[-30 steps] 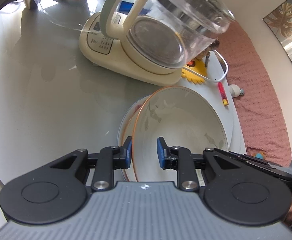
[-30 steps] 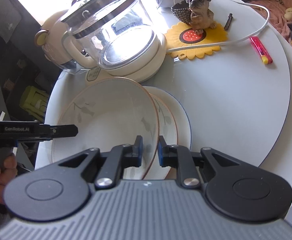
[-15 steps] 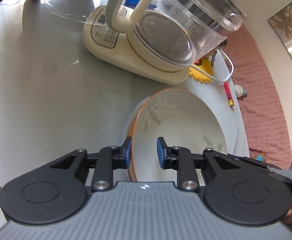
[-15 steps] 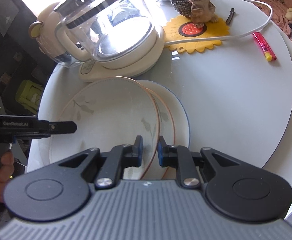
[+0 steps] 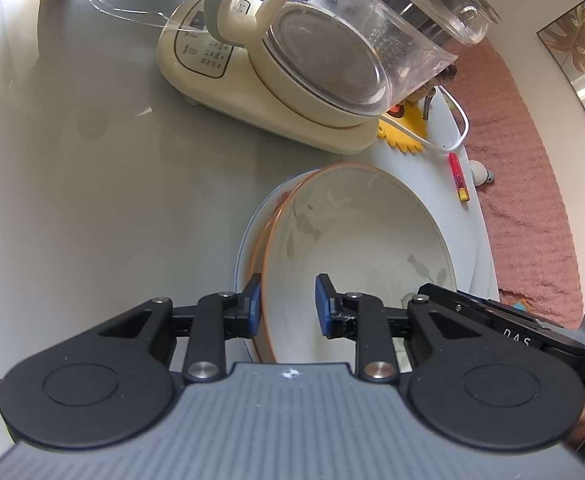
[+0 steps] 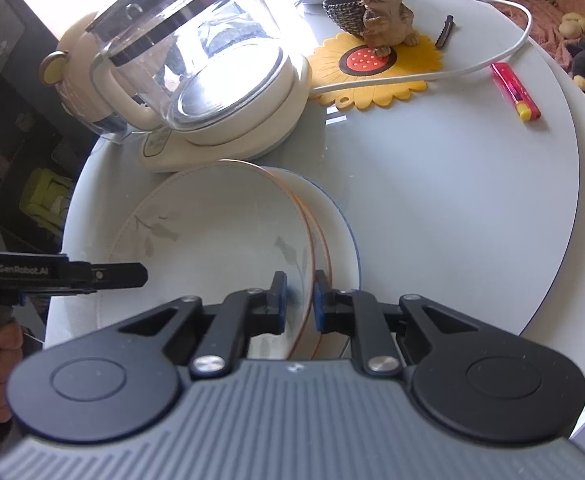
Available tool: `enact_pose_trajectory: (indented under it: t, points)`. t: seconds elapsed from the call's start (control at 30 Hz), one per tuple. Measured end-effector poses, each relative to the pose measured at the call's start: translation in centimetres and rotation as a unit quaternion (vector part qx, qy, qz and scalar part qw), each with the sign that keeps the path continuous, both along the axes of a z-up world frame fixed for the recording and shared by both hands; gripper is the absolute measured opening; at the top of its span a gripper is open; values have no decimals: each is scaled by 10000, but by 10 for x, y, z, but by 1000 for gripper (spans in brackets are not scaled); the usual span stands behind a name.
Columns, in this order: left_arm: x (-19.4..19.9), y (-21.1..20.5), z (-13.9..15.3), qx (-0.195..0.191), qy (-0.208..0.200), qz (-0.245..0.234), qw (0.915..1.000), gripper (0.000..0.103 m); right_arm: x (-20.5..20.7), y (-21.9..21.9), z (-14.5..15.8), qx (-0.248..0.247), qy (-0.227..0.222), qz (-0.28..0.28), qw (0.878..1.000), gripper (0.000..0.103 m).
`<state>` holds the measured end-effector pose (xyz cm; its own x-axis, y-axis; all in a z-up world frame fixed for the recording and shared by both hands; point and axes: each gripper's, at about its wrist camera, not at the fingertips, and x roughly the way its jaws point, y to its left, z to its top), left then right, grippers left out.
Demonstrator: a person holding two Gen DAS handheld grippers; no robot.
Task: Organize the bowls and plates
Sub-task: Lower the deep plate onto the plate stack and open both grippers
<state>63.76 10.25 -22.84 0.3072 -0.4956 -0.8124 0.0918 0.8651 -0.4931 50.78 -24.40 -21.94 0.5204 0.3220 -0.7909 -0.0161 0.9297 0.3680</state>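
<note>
A cream plate with an orange rim and leaf pattern (image 5: 356, 248) sits on top of a stack of plates; a blue-rimmed plate (image 5: 248, 240) shows beneath. My left gripper (image 5: 286, 306) straddles the top plate's near rim with a wide gap between its pads. My right gripper (image 6: 296, 300) is shut on the opposite rim of the same plate (image 6: 220, 232). The left gripper's arm (image 6: 72, 274) shows at the left of the right wrist view.
A glass kettle on a cream base (image 6: 196, 68) stands just behind the plates. A yellow sunflower mat with a dog figurine (image 6: 376, 56), a white cable (image 6: 492, 60) and a red lighter (image 6: 514, 90) lie on the round white table (image 6: 452, 200).
Both grippers have moved the top plate slightly toward the kettle and lowered it over the stack. The left gripper's jaws have opened a little wider.
</note>
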Motion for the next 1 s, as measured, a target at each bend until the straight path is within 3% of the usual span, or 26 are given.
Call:
enact_pose_trajectory:
  t: [0.43,0.53,0.87,0.93,1.0]
  points:
    - [-8,28,-1,-680,591,464,9949,30,0,9,-3,-217,5,125,9997,16]
    - [-9,32,1,-580,706,482,9947,30,0,13,-4,-393,40,178,9991,11]
    - [-25,43,11,-701,682,633,9932,30,0,23,-1,-744,-81,299,9968,12]
    - [-30,44,13,-660,618,652,9938,29,0,25,-1,-811,-95,301,9962,12]
    - [-36,45,17,-560,524,657,9949,21,0,27,-1,-849,-92,272,9960,13]
